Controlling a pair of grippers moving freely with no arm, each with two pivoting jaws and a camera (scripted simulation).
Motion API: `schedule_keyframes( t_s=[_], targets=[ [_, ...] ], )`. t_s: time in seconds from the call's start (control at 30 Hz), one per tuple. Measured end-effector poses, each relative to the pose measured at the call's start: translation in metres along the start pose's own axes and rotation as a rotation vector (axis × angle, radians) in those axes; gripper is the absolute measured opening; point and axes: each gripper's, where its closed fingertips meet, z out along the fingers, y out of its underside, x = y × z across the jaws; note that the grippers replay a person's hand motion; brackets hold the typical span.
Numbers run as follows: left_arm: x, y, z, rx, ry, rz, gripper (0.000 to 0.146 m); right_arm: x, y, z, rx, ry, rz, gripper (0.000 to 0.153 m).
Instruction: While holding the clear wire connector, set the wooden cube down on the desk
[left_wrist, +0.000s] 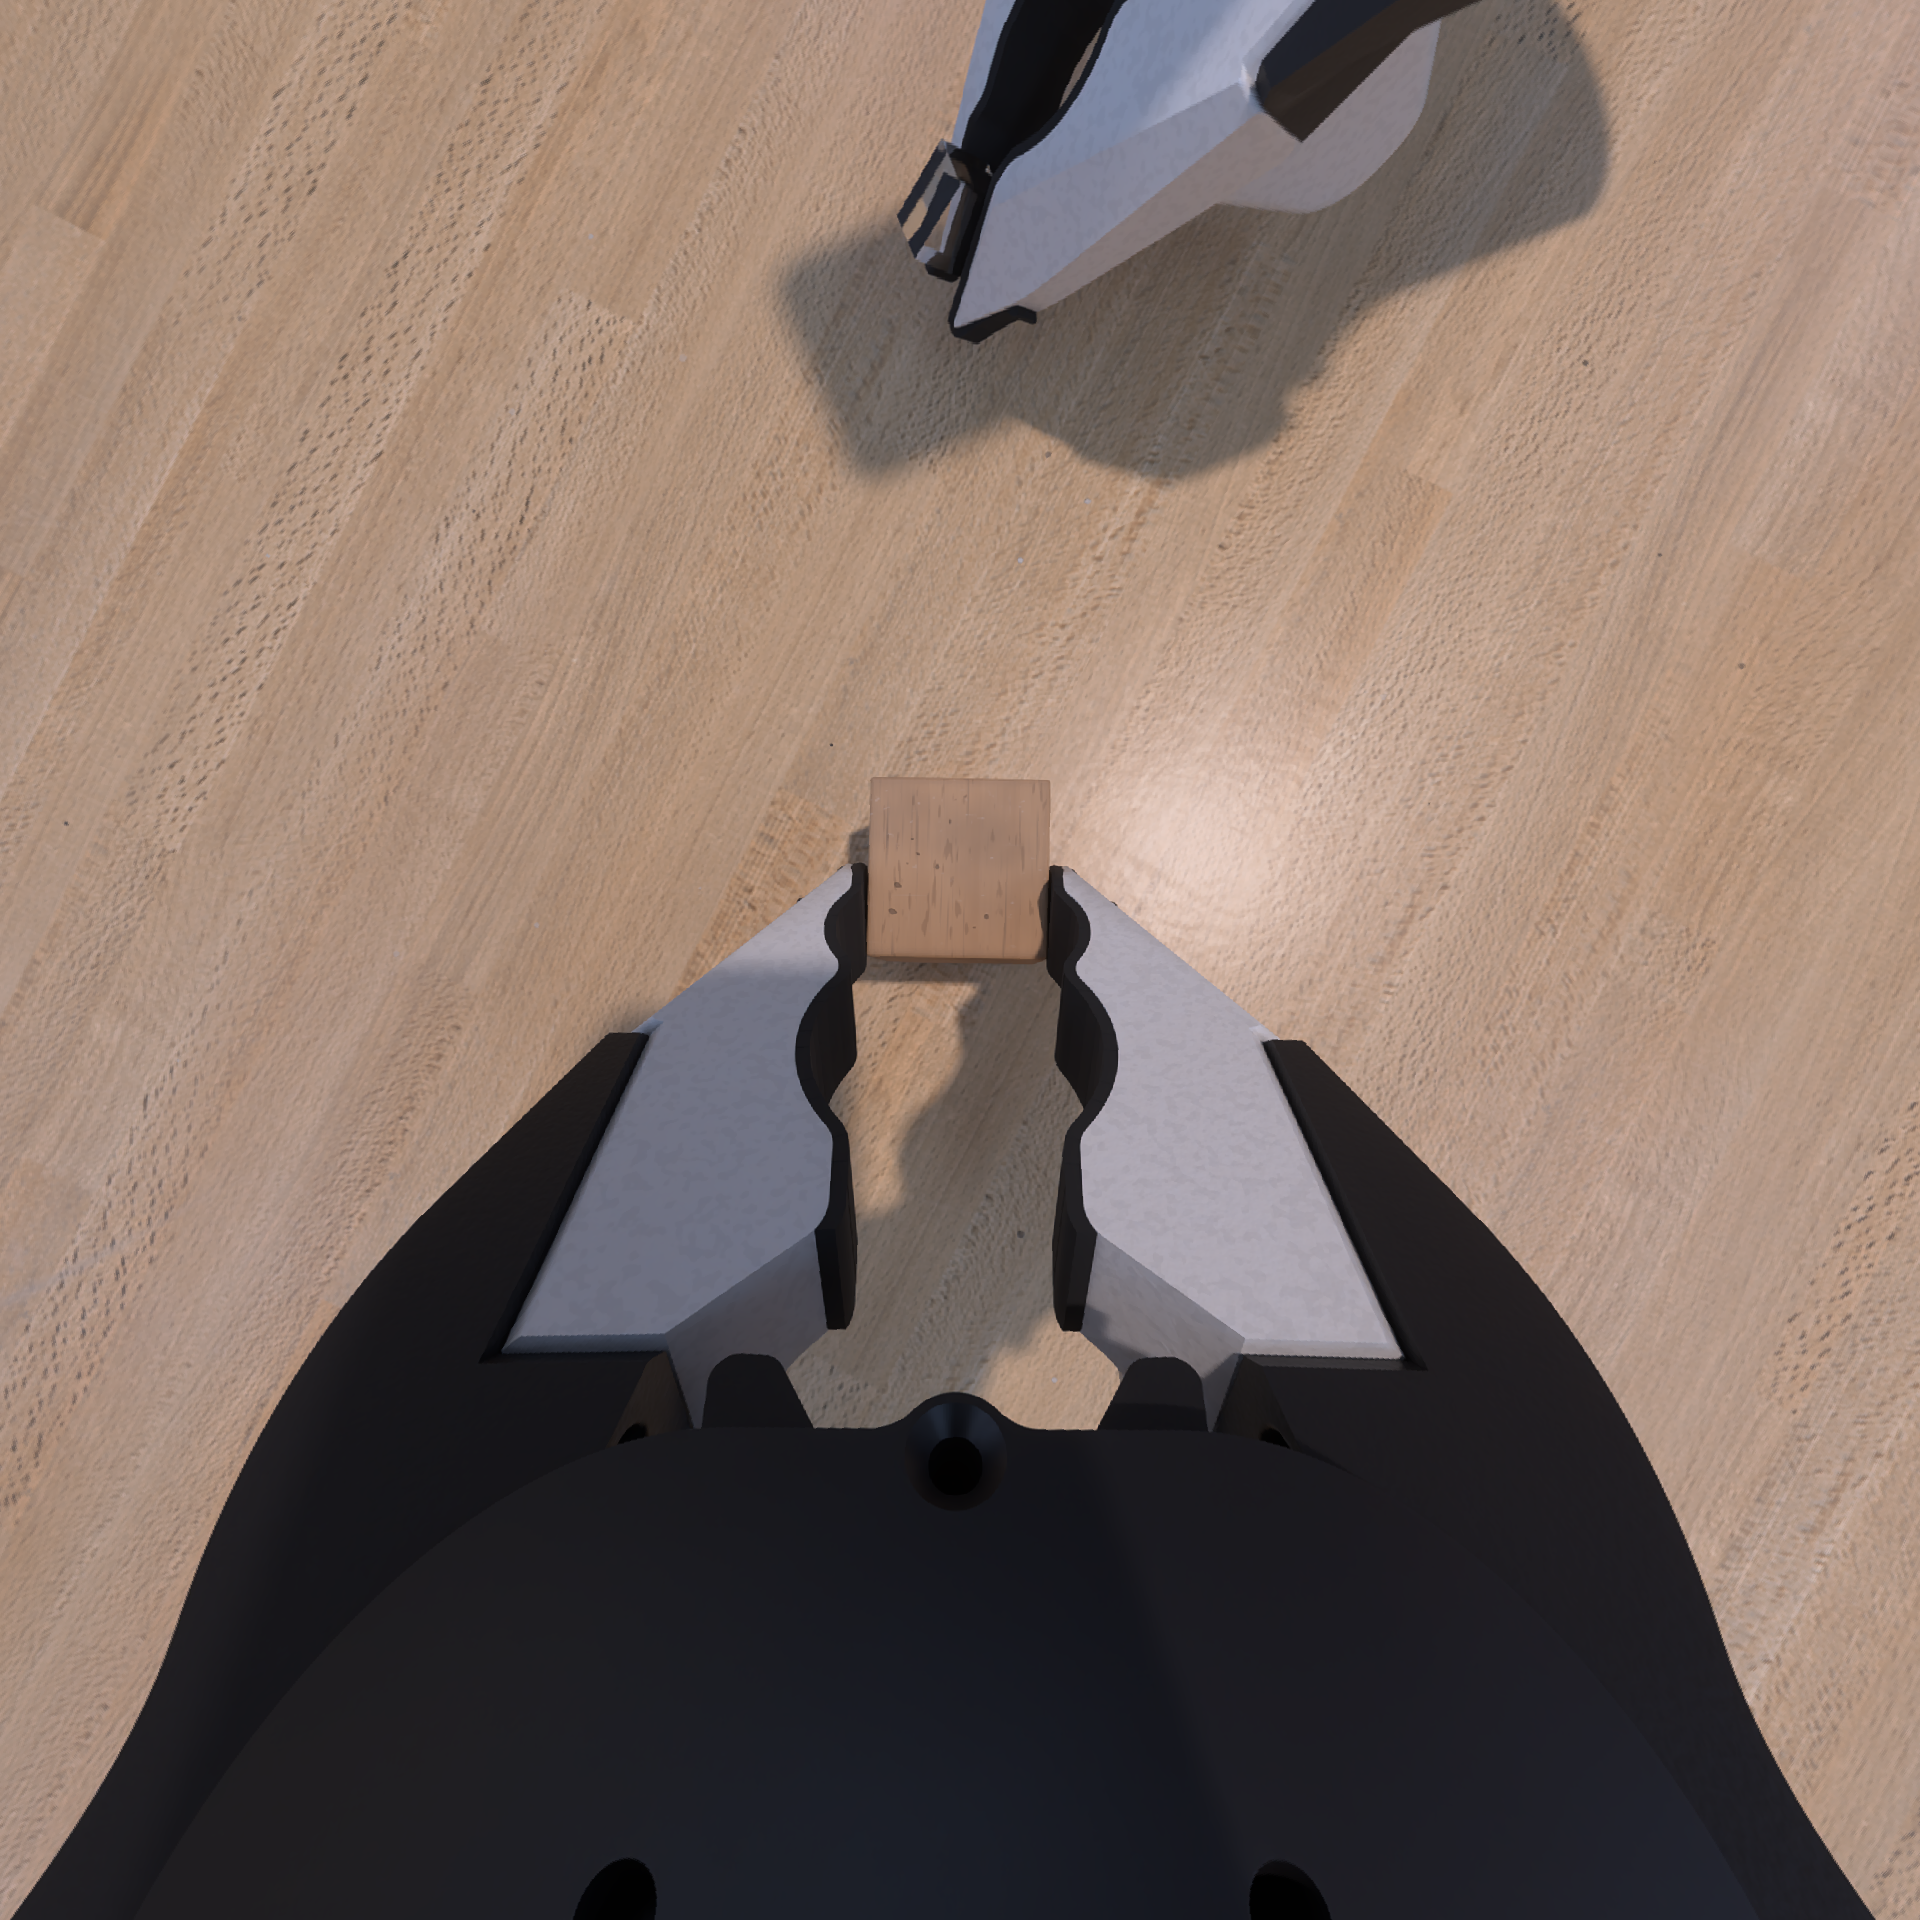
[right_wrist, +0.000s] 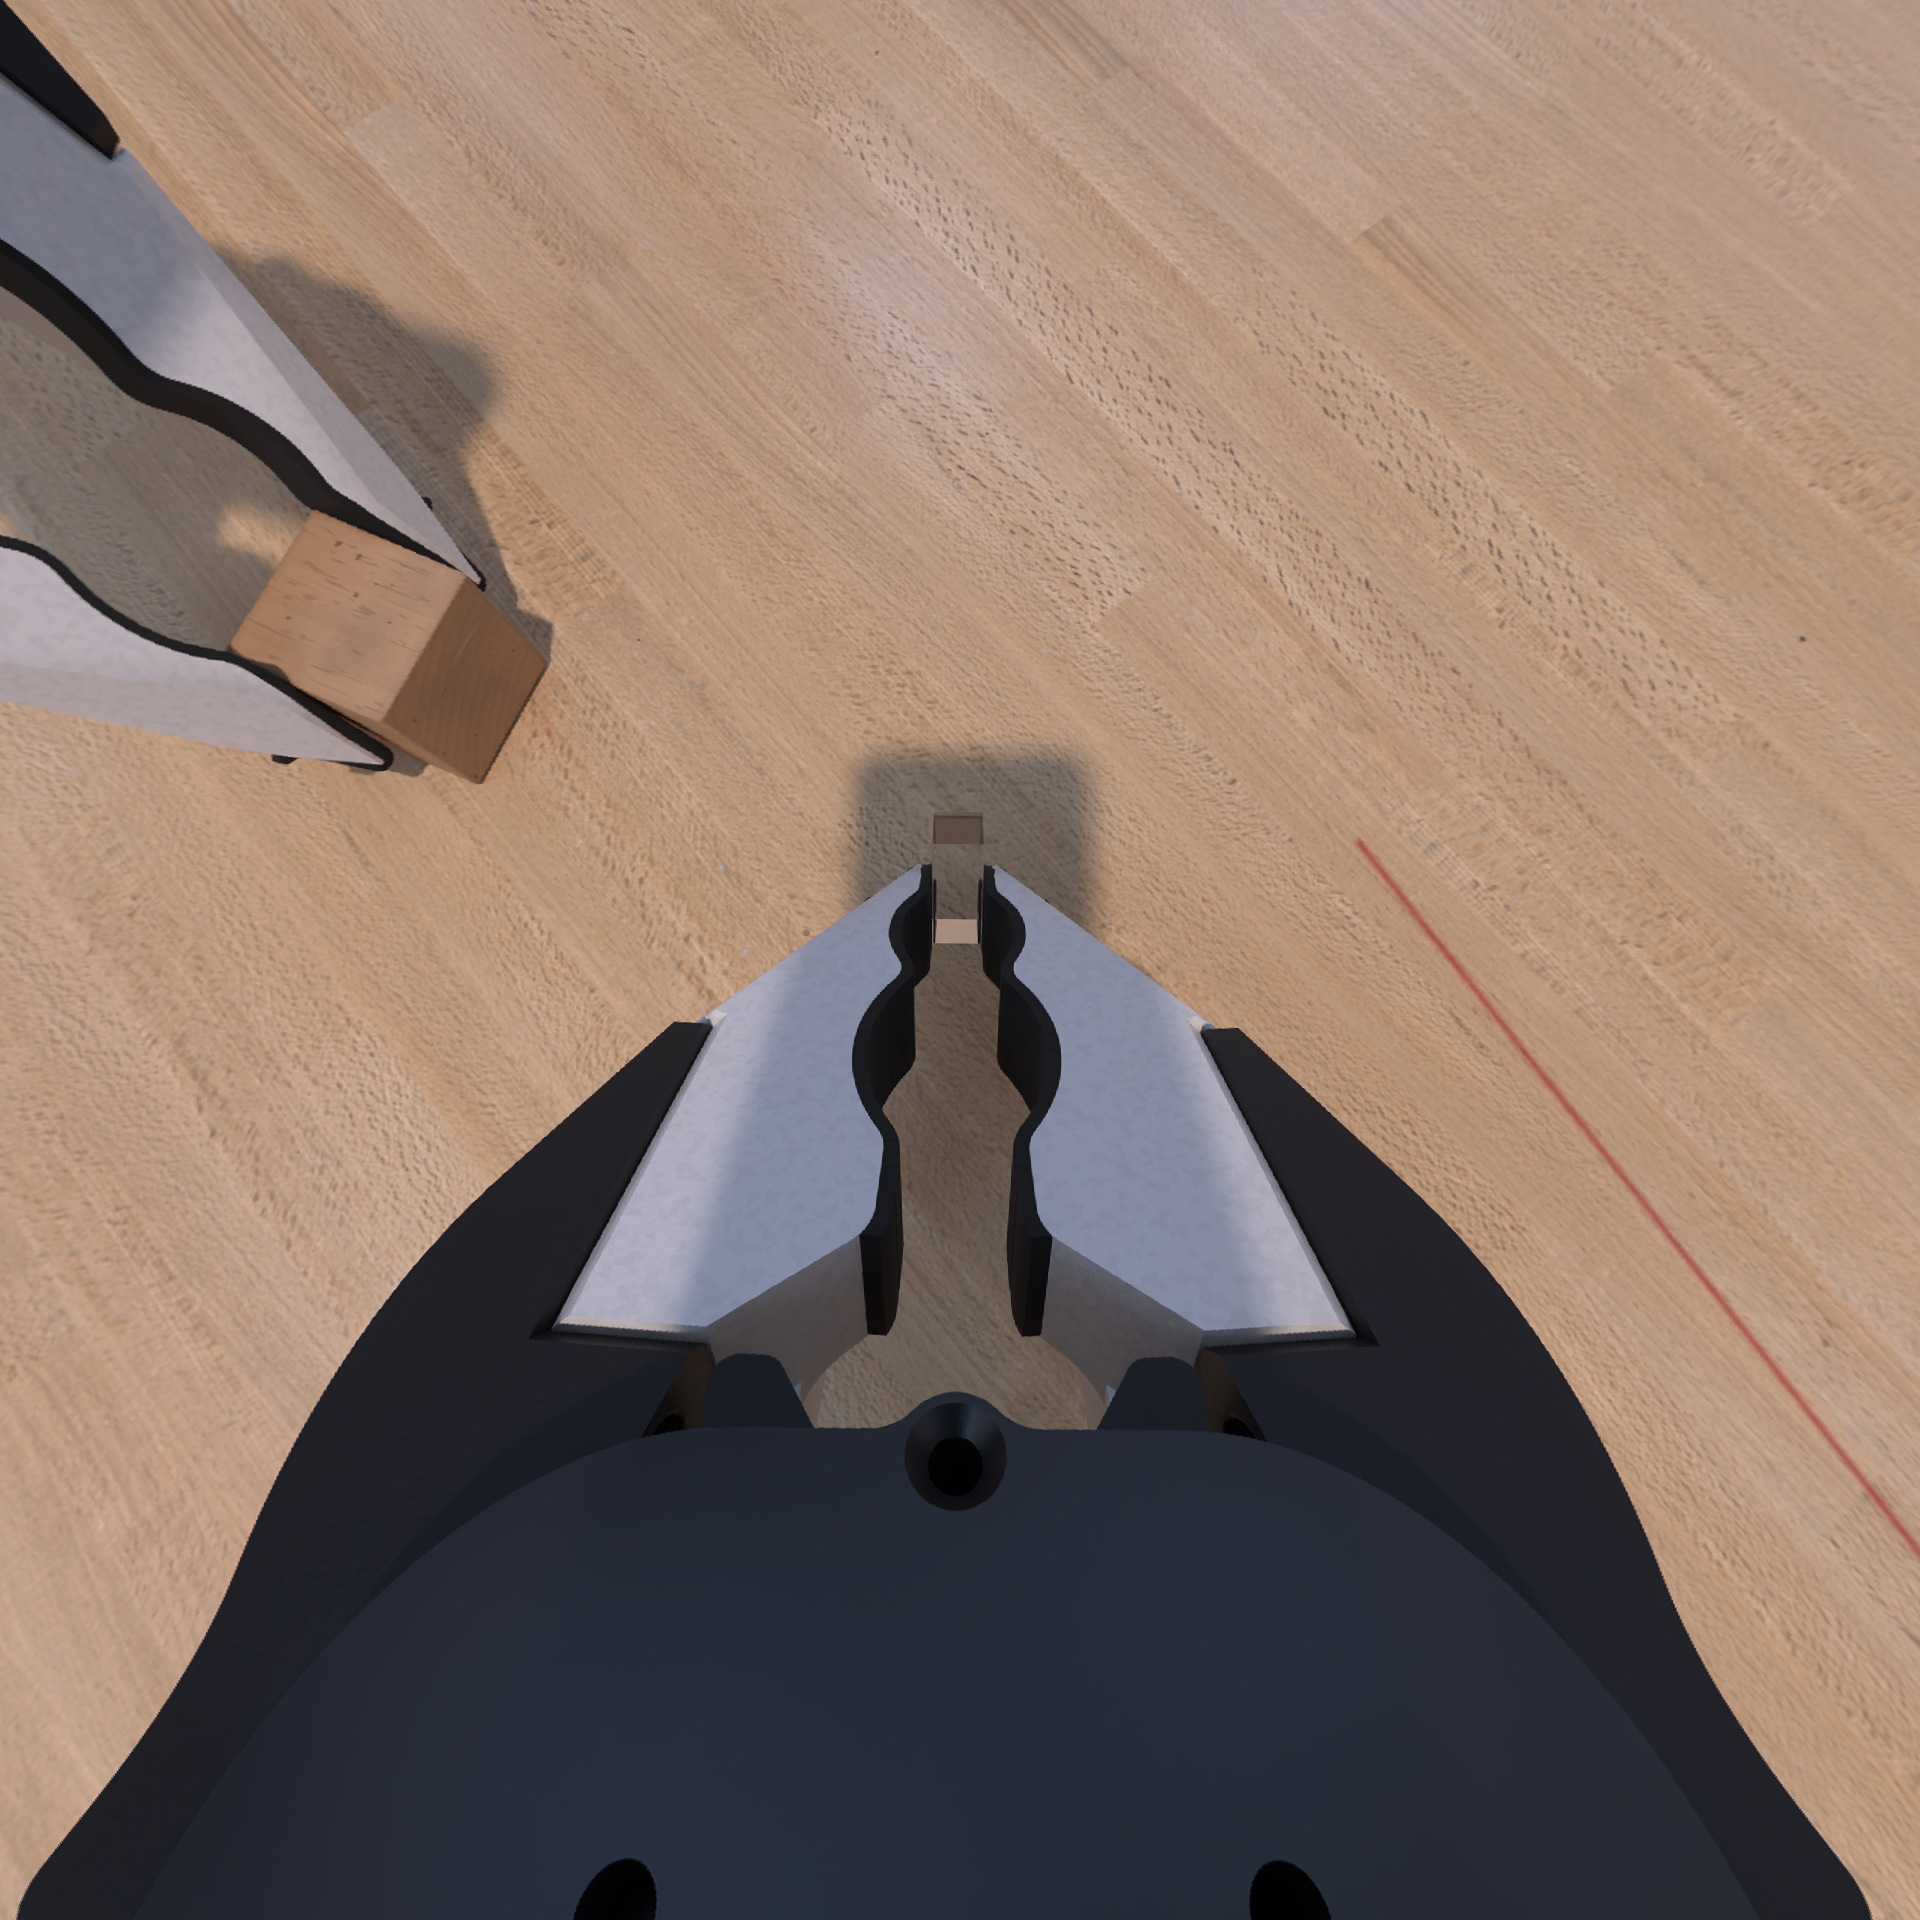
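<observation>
Wood grain runs diagonally across the pale desk (left_wrist: 416, 623), its planks flecked with short dark pores and carrying a soft sheen near the frame centre of the left wrist view. At that centre the left gripper (left_wrist: 957, 914) is clenched on the wooden cube (left_wrist: 958, 868): a light, speckled block with slightly rounded edges, pinched at its sides by the tips of two fingers (left_wrist: 727, 1091) that are matte grey-white plates lined with wavy black pads. The cube's far half juts past the fingertips. Whether its underside touches the desk cannot be told there; in the right wrist view, at the left edge of the frame, the cube (right_wrist: 390, 644) sits low against the desk with its shadow tight beside it, the left gripper (right_wrist: 343, 665) clamped about it.

At the centre of the right wrist view the right gripper (right_wrist: 957, 899) grasps the clear wire connector (right_wrist: 957, 878), a small see-through piece with faint tan ends, hard to make out in detail, held just above its own square shadow. At the top of the left wrist view the right gripper (left_wrist: 971, 260) shows again, with a small dark-edged piece at its tips. A thin red line (right_wrist: 1621, 1174) slants across the desk at the right of the right wrist view. No writing or label is visible on anything.
</observation>
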Motion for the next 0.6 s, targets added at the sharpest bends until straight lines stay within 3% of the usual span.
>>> schedule_keyframes(
  t_s=[0.6],
  targets=[
    [0.002, -0.002, 0.001, 0.020, -0.004, -0.007, 0.034, 0.010, -0.004, 0.000, 0.034, 0.065, 0.061, 0.008]
  ],
)
